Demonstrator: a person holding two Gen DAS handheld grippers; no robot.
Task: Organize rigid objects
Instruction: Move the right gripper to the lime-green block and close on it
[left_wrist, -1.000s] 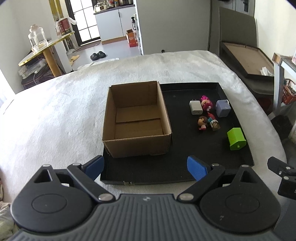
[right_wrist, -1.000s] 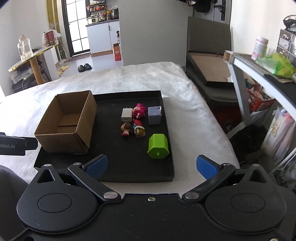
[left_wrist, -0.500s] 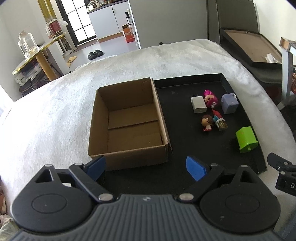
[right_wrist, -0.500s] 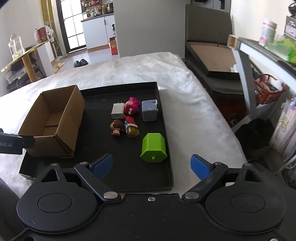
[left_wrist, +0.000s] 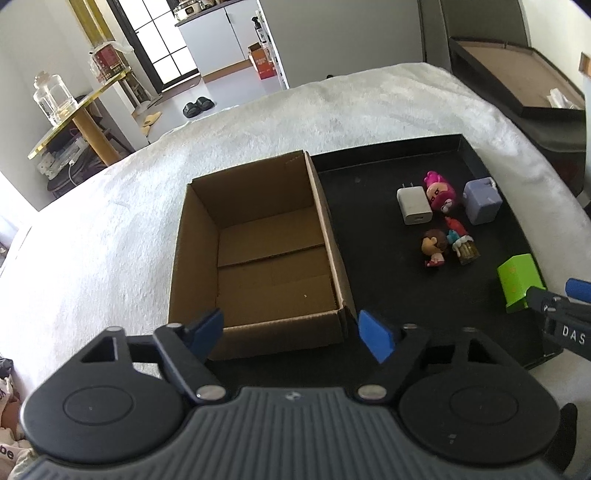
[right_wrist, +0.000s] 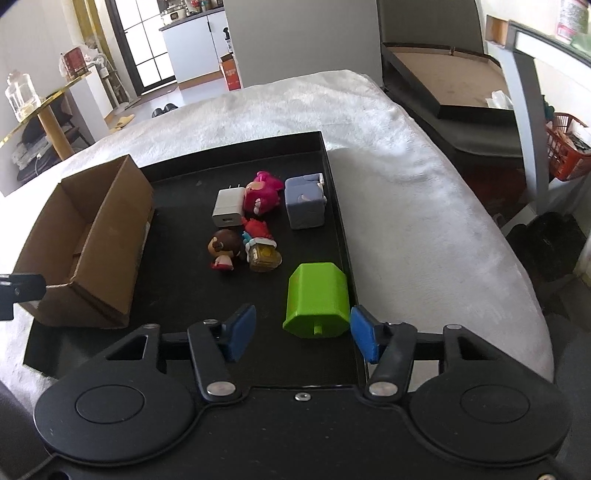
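Right claw (right_wrist: 303, 334) lower, nearer — closing jaws astride green block (right_wrist: 317, 299), not yet gripping.

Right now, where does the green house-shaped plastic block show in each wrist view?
Left wrist: green house-shaped plastic block at the far right, partly behind the right gripper.
Right wrist: low centre, just ahead of the closing blue pads.
Shared landmark: the brown cardboard box on the black tray.

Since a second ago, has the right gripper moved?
Yes. The right gripper has closed in on the green block, now between its closing jaws, untouched, on the black tray.
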